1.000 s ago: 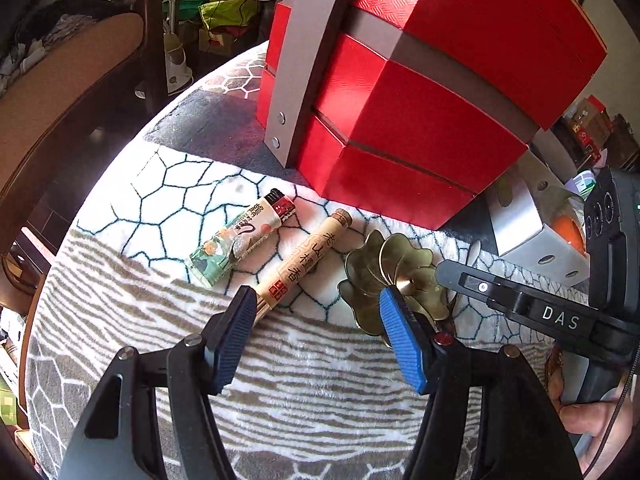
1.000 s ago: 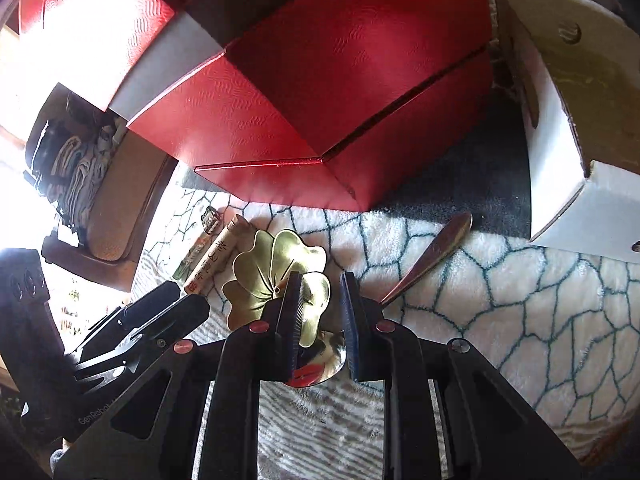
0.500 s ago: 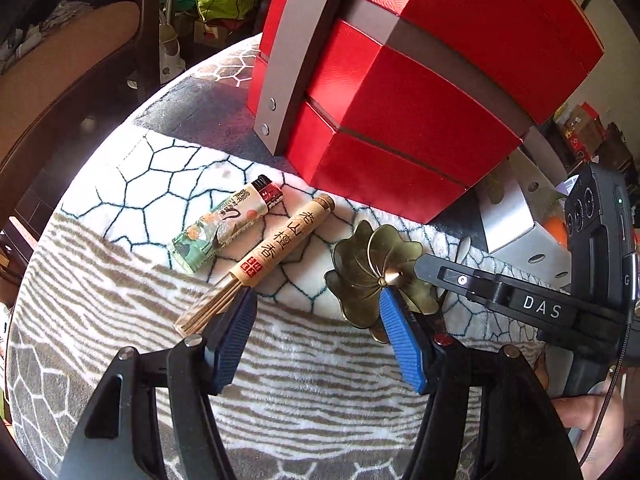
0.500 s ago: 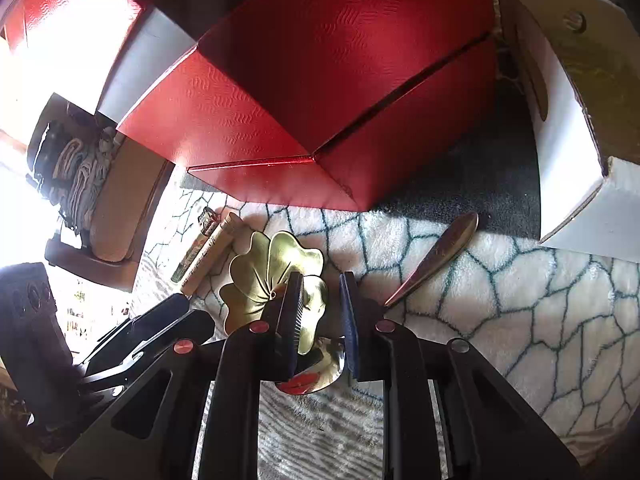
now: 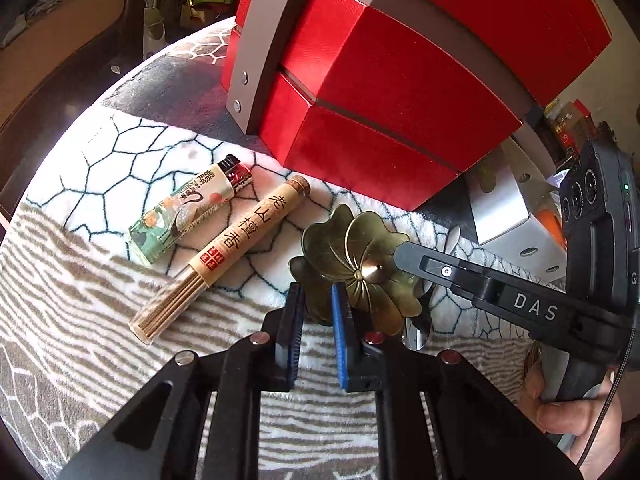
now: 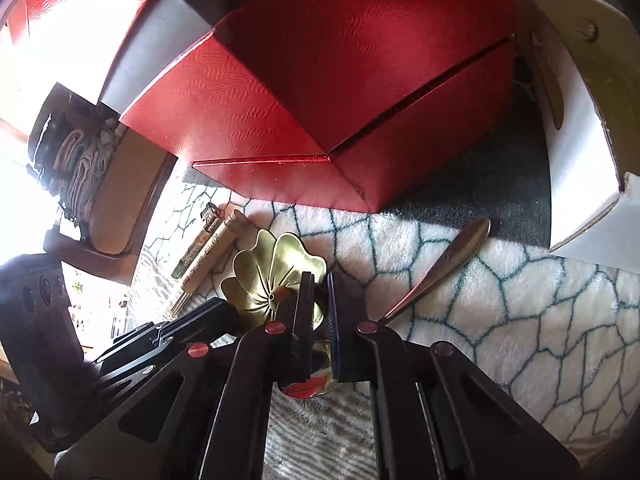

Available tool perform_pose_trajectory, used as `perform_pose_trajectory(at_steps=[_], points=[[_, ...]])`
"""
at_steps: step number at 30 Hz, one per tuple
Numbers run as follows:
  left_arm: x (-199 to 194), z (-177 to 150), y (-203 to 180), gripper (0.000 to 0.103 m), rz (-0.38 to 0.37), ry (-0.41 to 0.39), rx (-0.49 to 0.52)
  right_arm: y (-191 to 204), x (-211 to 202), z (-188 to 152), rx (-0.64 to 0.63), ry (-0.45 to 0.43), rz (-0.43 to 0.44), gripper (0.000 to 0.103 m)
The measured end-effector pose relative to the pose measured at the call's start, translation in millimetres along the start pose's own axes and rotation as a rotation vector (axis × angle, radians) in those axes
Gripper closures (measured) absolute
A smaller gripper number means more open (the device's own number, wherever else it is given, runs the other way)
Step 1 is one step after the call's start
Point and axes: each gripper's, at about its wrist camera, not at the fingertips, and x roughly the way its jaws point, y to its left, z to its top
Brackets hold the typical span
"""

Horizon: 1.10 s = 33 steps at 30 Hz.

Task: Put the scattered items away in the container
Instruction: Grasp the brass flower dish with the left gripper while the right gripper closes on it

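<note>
A brass flower-shaped dish (image 5: 360,256) sits on the patterned blanket. My left gripper (image 5: 316,300) is shut on its near-left petal edge. My right gripper (image 6: 318,292) is shut on the dish's other side (image 6: 276,272); its body reaches in from the right in the left wrist view (image 5: 500,292). A tube of incense sticks (image 5: 224,256) and a lighter (image 5: 188,208) lie left of the dish. A metal spoon (image 6: 444,268) lies to the right. The white cardboard box (image 6: 580,168) stands at the right.
A large red and grey box (image 5: 392,72) stands right behind the items, also filling the right wrist view (image 6: 340,92). A chair (image 5: 60,40) stands beyond the table's left edge. A dark mat (image 6: 492,176) lies under the boxes.
My left gripper has closed from wide open onto the dish's edge and shifted right. My right gripper stays shut on the dish.
</note>
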Motion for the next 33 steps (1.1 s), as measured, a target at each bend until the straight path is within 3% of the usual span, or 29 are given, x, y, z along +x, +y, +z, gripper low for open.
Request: perform_pose_trajectory(at_steps=[10,13,16,17,27,33], points=[[-4,2,8,0.094,0.004,0.000,-0.025,9,7,-7,-0.035,0.046,-0.020,0.096],[-4,2,5,0.084,-0.032,-0.008,-0.026,3,7,-5,-0.008,0.038,0.013,0.096],[-2,3,6,0.090,-0.049,-0.008,-0.041,4,4,-7,-0.016,0.019,-0.011,0.096],[-4,3,7,0.097,-0.037,-0.011,-0.039,4,0,-8,-0.025,0.014,-0.016,0.096],[-40,2,-22,0.097,-0.066,-0.059,0.029,8,-55,-12,-0.049,-0.058,-0.003,0.096],[-38,10,-74,0.097,-0.092,-0.045,0.090,-16,-113,-9,-0.032,-0.103,-0.011,0.098]])
